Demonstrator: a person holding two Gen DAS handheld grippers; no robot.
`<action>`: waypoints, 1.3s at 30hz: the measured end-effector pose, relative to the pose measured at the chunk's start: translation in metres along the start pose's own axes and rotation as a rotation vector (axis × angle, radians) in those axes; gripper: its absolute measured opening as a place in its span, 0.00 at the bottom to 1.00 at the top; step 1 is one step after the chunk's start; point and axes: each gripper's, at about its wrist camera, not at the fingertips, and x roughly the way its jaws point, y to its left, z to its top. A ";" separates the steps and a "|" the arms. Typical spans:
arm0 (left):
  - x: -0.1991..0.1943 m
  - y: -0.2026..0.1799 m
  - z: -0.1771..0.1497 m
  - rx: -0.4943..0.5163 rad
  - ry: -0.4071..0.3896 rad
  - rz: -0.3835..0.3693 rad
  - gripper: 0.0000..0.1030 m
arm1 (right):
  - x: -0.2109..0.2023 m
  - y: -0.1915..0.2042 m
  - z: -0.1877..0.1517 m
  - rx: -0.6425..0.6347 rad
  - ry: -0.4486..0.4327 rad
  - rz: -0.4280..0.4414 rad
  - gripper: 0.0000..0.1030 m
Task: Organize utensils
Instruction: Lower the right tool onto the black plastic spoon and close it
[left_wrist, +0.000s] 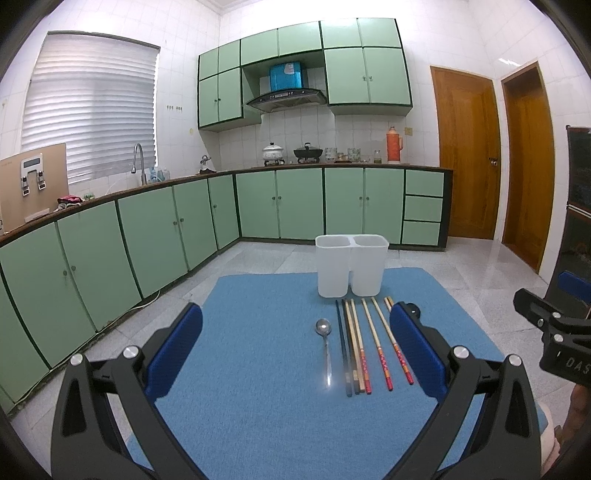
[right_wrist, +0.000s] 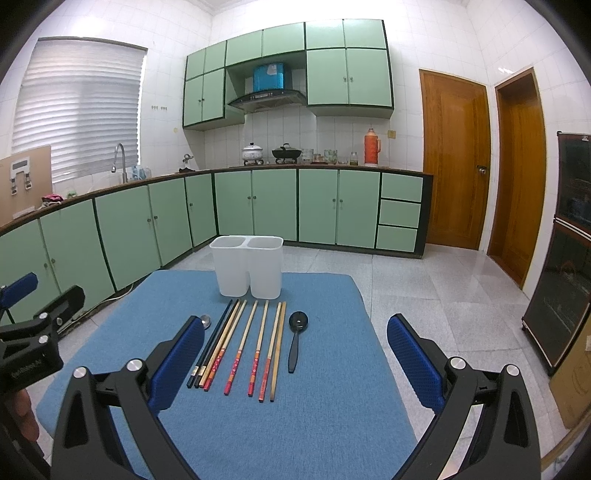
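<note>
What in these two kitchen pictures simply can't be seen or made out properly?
- Black spoon: absent from the left wrist view, where the left gripper's blue finger covers that end of the row.
- Metal spoon: in the right wrist view, only its bowl shows past the right gripper's finger.
- White two-compartment holder: its inside bottom is hidden by its own walls.
- Jars on the far counter: too small to identify contents.

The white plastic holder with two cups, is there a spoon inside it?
No, the white two-cup plastic holder looks empty; the black plastic spoon lies on the blue mat.
</note>
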 end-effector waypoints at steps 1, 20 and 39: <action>0.004 0.001 0.000 -0.002 0.008 0.003 0.95 | 0.004 -0.002 -0.004 0.001 0.004 -0.001 0.94; 0.160 -0.006 -0.017 0.011 0.282 -0.016 0.95 | 0.132 -0.026 -0.007 0.012 0.227 -0.011 0.73; 0.297 -0.031 -0.035 0.019 0.600 -0.054 0.79 | 0.293 -0.027 -0.003 0.095 0.599 0.083 0.56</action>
